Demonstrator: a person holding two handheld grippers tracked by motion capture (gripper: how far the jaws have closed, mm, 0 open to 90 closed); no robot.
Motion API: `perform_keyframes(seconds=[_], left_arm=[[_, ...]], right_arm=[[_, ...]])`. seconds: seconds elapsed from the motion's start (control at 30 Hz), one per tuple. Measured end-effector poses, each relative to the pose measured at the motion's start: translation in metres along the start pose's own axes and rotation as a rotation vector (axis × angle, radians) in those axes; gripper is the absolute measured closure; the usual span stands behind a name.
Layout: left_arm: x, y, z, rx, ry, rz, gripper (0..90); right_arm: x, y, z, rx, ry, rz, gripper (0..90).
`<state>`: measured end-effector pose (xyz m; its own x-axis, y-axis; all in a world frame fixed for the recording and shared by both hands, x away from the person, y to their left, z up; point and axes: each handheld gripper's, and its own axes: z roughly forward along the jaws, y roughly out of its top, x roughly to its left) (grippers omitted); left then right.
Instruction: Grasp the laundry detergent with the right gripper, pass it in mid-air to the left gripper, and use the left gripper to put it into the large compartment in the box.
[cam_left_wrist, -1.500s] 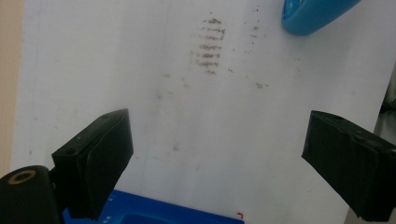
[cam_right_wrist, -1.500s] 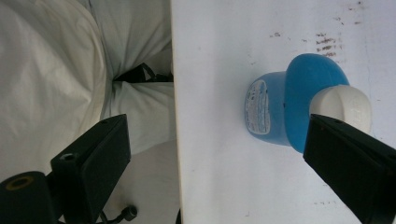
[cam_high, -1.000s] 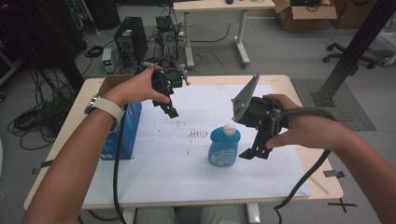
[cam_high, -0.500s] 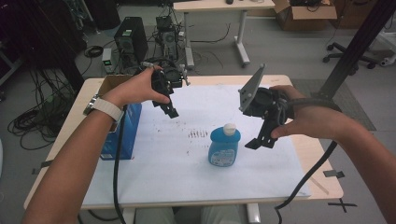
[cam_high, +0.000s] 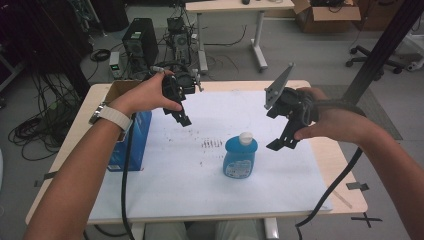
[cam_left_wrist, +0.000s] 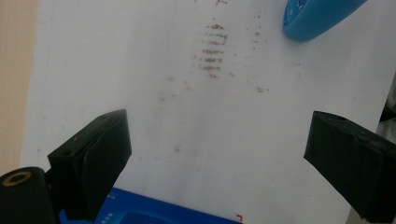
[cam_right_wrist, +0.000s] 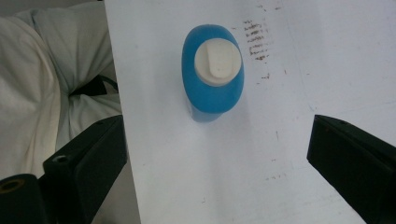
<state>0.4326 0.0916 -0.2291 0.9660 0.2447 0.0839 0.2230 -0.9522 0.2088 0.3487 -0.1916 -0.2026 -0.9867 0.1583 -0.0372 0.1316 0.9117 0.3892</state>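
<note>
The blue bottle (cam_high: 240, 157) stood upright on the white sheet (cam_high: 200, 170). The right tool (cam_high: 284, 141) hung beside it, jaws apart. The left tool (cam_high: 182, 119) hovered near the blue box (cam_high: 131, 145), also gaping

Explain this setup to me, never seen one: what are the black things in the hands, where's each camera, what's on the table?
There is no robot arm here. A person holds a hand-held pair of tongs in each hand: the left tongs and the right tongs. Both are open and hold nothing. The high view looks down from above the person's side of the table. The two gripper views come from cameras riding on the tongs, looking along their black jaws. On the white sheet stands an upright blue bottle with a white cap, beside some brown marks. A blue box sits at the table's left. The right tongs hover above and beside the bottle, apart from it.
</note>
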Motion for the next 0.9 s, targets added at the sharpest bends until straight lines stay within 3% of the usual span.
perform_keyframes(seconds=[0.33,0.9], left_arm=[[-0.002,0.004,0.002,0.007,-0.004,0.008,7.5],[0.0,0.005,0.005,0.005,-0.003,0.006,7.5]], right_arm=[[-0.01,-0.011,0.012,-0.005,0.019,0.012,5.1],[-0.015,-0.022,0.035,-0.031,0.055,0.012,4.3]])
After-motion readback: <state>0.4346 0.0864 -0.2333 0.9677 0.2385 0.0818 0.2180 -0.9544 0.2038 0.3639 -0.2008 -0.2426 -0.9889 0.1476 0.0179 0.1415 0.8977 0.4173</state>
